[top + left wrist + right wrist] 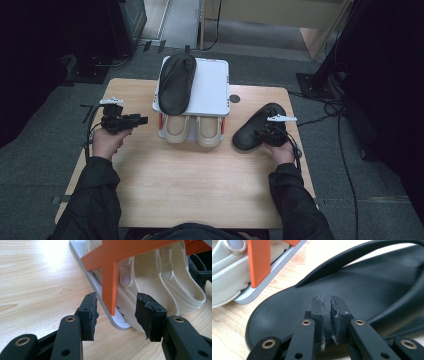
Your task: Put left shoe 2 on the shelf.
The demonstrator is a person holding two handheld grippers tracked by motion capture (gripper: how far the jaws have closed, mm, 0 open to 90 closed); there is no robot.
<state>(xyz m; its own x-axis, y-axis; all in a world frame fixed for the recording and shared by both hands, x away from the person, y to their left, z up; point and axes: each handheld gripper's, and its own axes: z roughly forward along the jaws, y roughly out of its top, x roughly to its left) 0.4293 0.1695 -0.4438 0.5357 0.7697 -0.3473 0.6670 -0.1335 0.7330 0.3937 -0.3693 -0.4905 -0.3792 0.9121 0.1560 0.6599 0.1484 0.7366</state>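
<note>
A white two-level rack [212, 85] stands at the table's far middle. One black flip-flop [176, 82] lies on top of it, and a pair of beige clogs [192, 129] sits on the shelf below. A second black flip-flop [260, 125] lies on the table to the rack's right. My right gripper [257, 134] hovers at its near end. In the right gripper view that gripper [326, 305] is shut to a sliver with nothing between the jaws, just over the sole [367, 287]. My left gripper [142, 120] is open, aimed at the rack's left side; its jaws [116, 315] frame the orange leg [109, 287] without touching it.
The rack's grey base edge [95, 282] and orange cross braces stand in front of the clogs [150, 277]. A dark round hole [235, 98] sits in the tabletop right of the rack. Bare wood [200, 180] stretches across the near half. Cables lie on the floor to the right.
</note>
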